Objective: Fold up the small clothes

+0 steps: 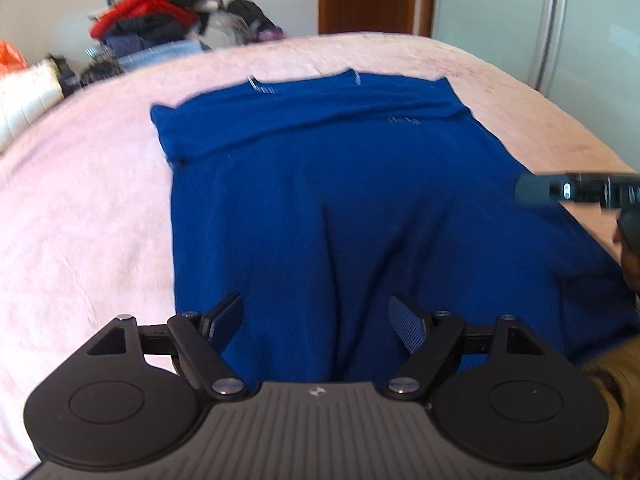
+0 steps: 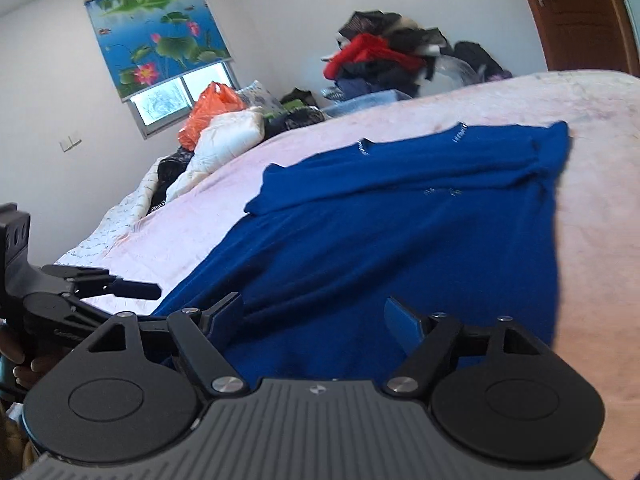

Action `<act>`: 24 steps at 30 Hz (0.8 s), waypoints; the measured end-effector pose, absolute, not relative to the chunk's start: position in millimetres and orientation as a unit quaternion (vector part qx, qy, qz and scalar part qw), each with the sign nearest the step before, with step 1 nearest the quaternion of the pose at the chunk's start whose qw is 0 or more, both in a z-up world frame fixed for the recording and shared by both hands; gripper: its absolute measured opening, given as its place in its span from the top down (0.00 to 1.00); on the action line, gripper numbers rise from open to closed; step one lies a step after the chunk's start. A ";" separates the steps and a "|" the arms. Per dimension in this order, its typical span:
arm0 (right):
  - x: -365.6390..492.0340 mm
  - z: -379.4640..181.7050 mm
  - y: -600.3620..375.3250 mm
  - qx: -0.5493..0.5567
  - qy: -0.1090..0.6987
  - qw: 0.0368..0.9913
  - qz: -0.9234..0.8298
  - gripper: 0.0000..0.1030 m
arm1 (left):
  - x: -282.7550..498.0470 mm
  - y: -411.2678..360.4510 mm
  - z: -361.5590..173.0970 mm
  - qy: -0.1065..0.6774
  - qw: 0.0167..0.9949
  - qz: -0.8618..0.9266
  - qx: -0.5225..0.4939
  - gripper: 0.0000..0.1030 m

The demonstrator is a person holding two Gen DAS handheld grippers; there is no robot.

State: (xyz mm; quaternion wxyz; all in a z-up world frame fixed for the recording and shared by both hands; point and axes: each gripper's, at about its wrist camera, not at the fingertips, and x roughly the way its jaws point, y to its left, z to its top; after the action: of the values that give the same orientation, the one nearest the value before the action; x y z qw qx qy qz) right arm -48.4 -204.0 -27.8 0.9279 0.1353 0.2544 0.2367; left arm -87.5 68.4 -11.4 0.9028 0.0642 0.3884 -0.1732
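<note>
Folding is part done: the deep blue knitted garment lies flat on my pink fleece bedspread, sleeves crossed over its far end. Left gripper and right gripper hover released, empty; lengthwise folds remain.

Matt blue knit garment on fuzzy pink blanket; matt black plastic left claw.

Your left gripper points down at a slant, jaws spread wide, nothing between the pads. Your right gripper tilts down less steeply, jaws also wide apart and empty. Fingers of your left hand wrap its handle.
</note>
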 end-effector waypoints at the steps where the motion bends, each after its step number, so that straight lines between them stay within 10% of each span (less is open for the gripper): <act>1: -50.2 -26.1 -208.8 0.137 0.257 0.928 0.234 0.20 | -90.7 72.6 -12.2 0.398 0.898 -0.178 0.058 0.23; 24: -112.6 -56.2 -322.9 0.298 0.426 0.811 0.269 0.15 | -122.8 160.3 -36.4 0.461 0.860 -0.186 -0.110 0.19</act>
State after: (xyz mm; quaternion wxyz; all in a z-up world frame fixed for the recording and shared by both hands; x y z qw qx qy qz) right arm -112.6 -322.9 -56.2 0.8106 0.2983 0.4261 0.2690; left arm -122.8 160.3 -36.4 0.8604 -0.1098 0.4614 -0.1864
